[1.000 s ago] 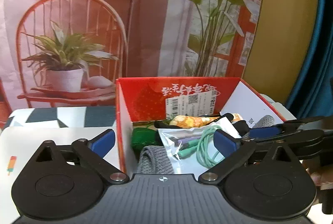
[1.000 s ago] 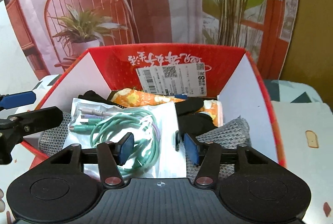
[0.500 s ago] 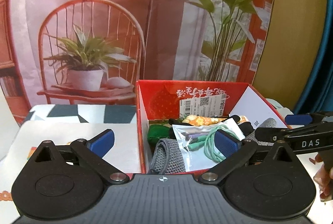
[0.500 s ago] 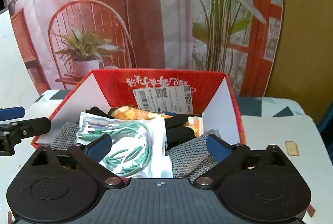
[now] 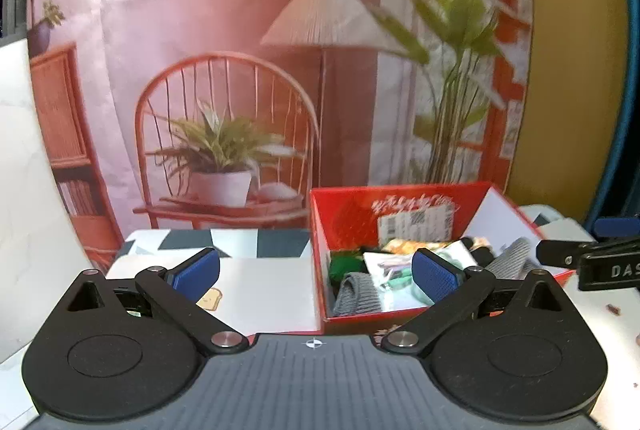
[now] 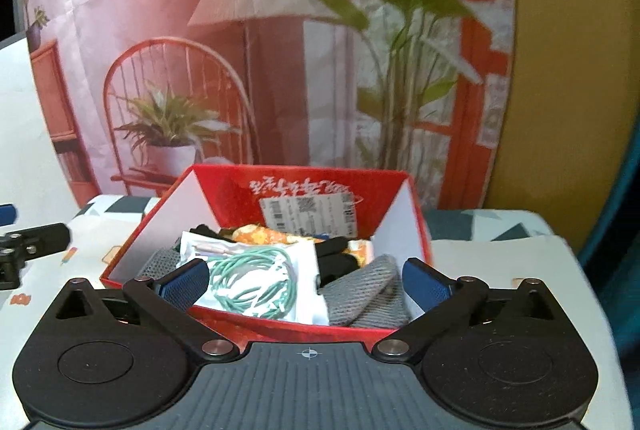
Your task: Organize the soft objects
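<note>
The red box sits at the centre of the right wrist view, packed with a clear bag of green cable, a grey knit cloth at lower right and dark fabric behind. These look light, limp and yielding — the bag likely slippery, so a pinch on a bunched fold of the knit seems safer. Both the right gripper and left gripper hang level, short of the box, jaws spread wide and empty.

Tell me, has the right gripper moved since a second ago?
Yes. The right gripper has pulled back from the red box: the box looks smaller and farther, its front rim now showing, and the jaws have opened wide, holding nothing.
</note>
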